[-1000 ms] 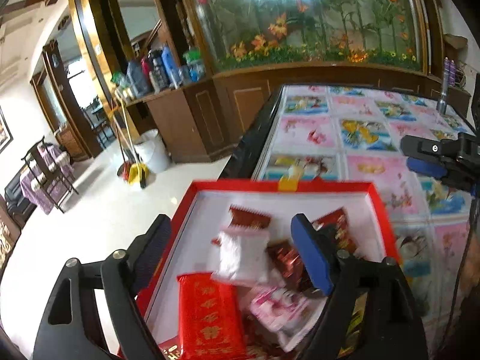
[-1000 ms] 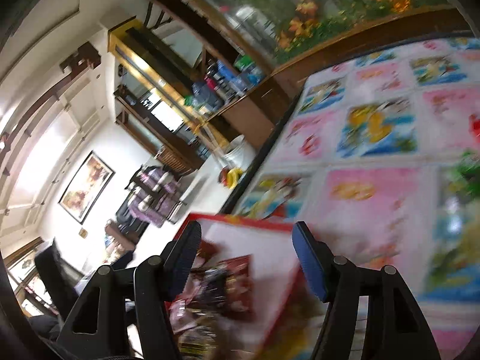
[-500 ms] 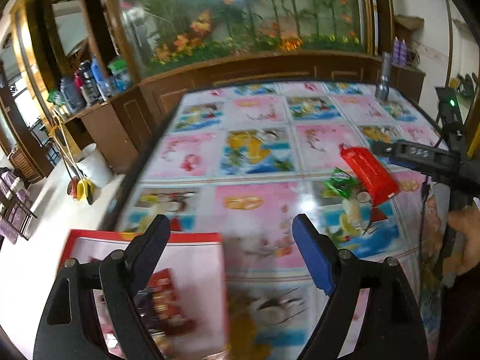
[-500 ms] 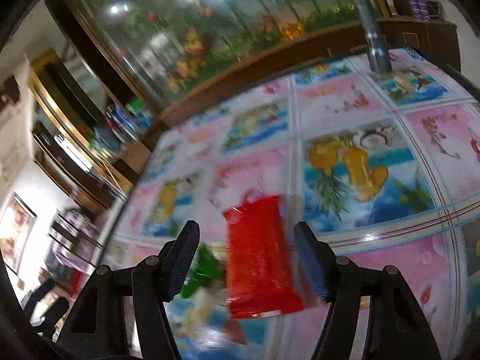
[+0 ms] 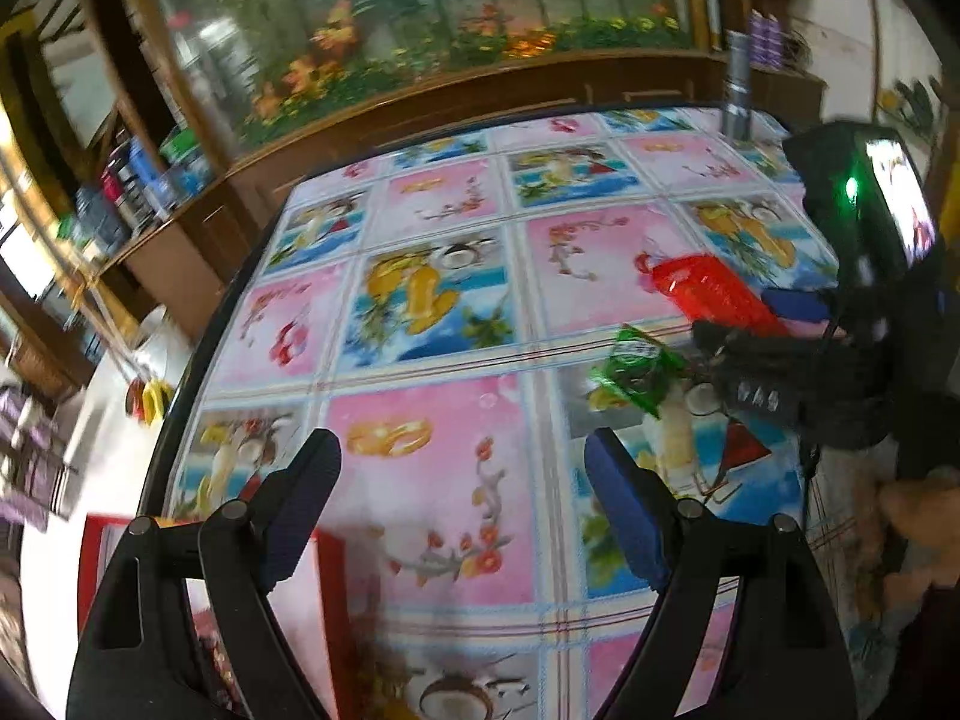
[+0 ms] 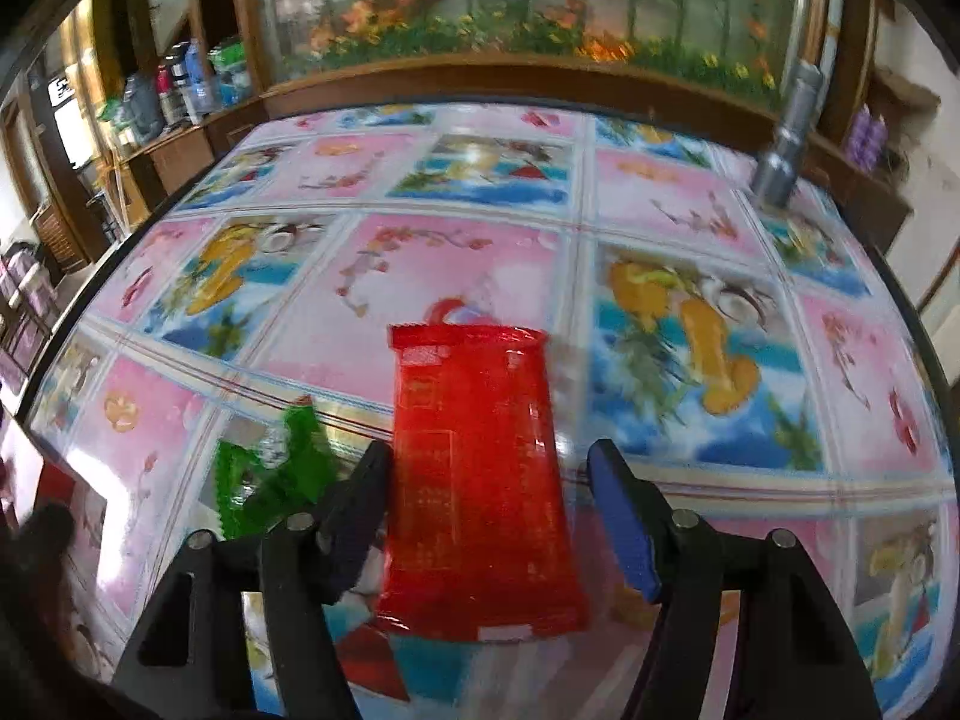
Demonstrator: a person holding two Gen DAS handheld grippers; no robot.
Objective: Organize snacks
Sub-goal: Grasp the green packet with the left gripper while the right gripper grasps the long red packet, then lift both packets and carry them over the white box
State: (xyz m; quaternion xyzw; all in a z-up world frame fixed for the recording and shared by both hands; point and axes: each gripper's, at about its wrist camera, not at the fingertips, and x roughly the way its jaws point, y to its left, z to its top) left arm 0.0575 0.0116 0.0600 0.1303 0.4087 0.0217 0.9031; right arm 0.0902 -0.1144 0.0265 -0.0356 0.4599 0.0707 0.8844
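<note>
A red snack packet (image 6: 480, 474) lies flat on the patterned table, between the open fingers of my right gripper (image 6: 489, 510), which is low over it. A small green snack packet (image 6: 270, 474) lies just left of it. In the left wrist view the red packet (image 5: 714, 294) and green packet (image 5: 636, 372) sit at the right, with the right gripper (image 5: 780, 324) over them. My left gripper (image 5: 462, 510) is open and empty above the table. The red snack box (image 5: 330, 594) with white lining shows at the lower left, snacks inside blurred.
The table (image 6: 420, 264) has a glossy cloth of pink and blue picture squares. A grey metal bottle (image 6: 786, 138) stands at its far right. A wooden cabinet with an aquarium (image 6: 510, 0) lies behind the table. The table's left edge (image 5: 198, 354) drops to the floor.
Both grippers swung right, away from the box. My right gripper came down over the red packet, now between its fingers. My left gripper left the box, now at its lower left.
</note>
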